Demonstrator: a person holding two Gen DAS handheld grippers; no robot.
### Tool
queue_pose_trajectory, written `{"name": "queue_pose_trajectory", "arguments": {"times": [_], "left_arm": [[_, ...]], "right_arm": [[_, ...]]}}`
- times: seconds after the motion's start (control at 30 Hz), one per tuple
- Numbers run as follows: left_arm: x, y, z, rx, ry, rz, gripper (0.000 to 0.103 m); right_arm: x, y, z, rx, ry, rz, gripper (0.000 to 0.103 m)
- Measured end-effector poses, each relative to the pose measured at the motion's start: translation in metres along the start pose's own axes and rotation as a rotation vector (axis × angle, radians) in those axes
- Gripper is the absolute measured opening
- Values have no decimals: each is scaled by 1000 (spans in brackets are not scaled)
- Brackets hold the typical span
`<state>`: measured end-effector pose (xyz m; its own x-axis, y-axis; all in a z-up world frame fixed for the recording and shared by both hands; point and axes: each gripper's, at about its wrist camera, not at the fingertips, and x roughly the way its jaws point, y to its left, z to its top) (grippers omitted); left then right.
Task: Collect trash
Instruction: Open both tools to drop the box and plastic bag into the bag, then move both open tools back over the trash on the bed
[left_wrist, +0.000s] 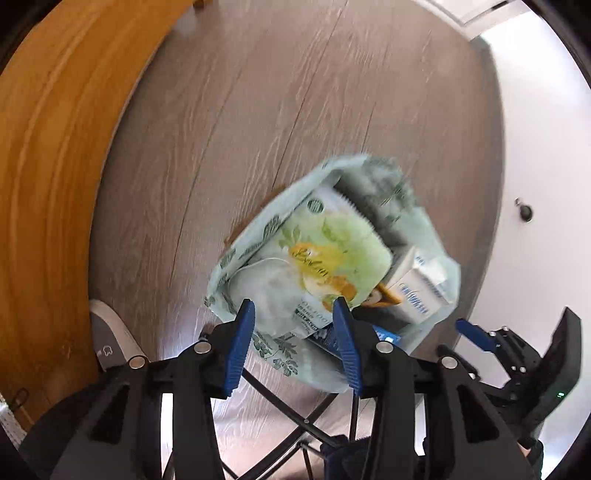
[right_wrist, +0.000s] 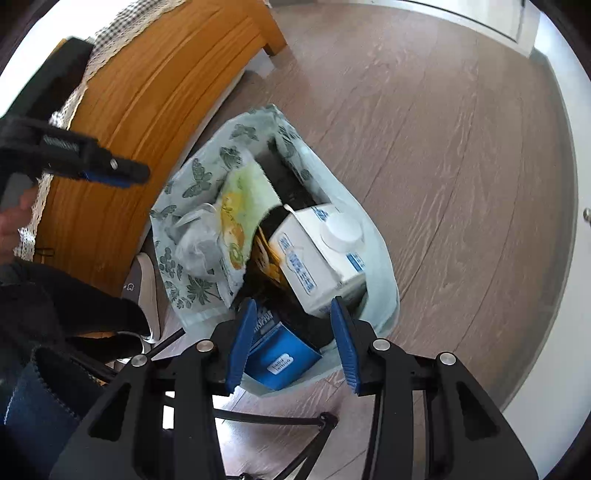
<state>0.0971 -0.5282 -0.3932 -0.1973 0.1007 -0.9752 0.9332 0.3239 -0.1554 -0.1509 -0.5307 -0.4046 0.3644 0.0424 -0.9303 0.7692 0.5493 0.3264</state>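
Note:
A pale green trash bag (left_wrist: 373, 173) printed with leaves and butterflies stands open on the wood floor; it also shows in the right wrist view (right_wrist: 207, 166). Inside lie a green and yellow wrapper (left_wrist: 332, 254), a crumpled clear plastic bag (right_wrist: 197, 243), a white milk carton (right_wrist: 321, 251) with a round cap, and a blue box (right_wrist: 280, 358). My left gripper (left_wrist: 295, 314) is open and empty, above the bag's near edge. My right gripper (right_wrist: 291, 314) is open and empty, right over the blue box and the carton.
An orange wooden furniture panel (right_wrist: 155, 96) stands left of the bag, with a checked cloth and lace trim on top. A grey and white shoe (right_wrist: 144, 284) is beside the bag. A white wall (left_wrist: 535, 147) runs along the right. A black wire frame (right_wrist: 273, 421) lies underneath.

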Motion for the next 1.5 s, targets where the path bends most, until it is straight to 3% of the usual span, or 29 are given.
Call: {"name": "queue_pose_trajectory", "arguments": {"times": [0.37,0.5,0.6,0.77,0.9,1.03,1.17,1.27,1.33,1.5], "left_arm": [[-56,-1,-25,-22,-73,-67,45],[-85,1,-39,-13,-165,-101,47],[-113,5,-51,-4,-249,-122,54],[-158,25,-78,-11,-391,-167,56],[-198,55,-106,-38,-533,-153,60],[-242,109,-141,-128,-704,-141,61],[-281,183,-182,-302,-863,-152,62],[-299,242,-217,-430,-965,-95,63],[-303,284,-240,-530,-1008,-56,64],[-301,406,-300,-809,-1076,-102,64]], "right_arm": [[-18,28,22,-84,-34,-13,41],[-31,40,35,-126,-47,-56,41],[-44,57,47,-176,-64,-94,42],[-62,99,69,-283,-79,-172,42],[-79,142,90,-370,-117,-198,49],[-93,202,113,-494,-170,-198,49],[-97,270,129,-617,-208,-159,49],[-95,327,134,-726,-231,-113,49],[-91,363,132,-791,-244,-81,49],[-74,440,124,-898,-259,5,49]]}}
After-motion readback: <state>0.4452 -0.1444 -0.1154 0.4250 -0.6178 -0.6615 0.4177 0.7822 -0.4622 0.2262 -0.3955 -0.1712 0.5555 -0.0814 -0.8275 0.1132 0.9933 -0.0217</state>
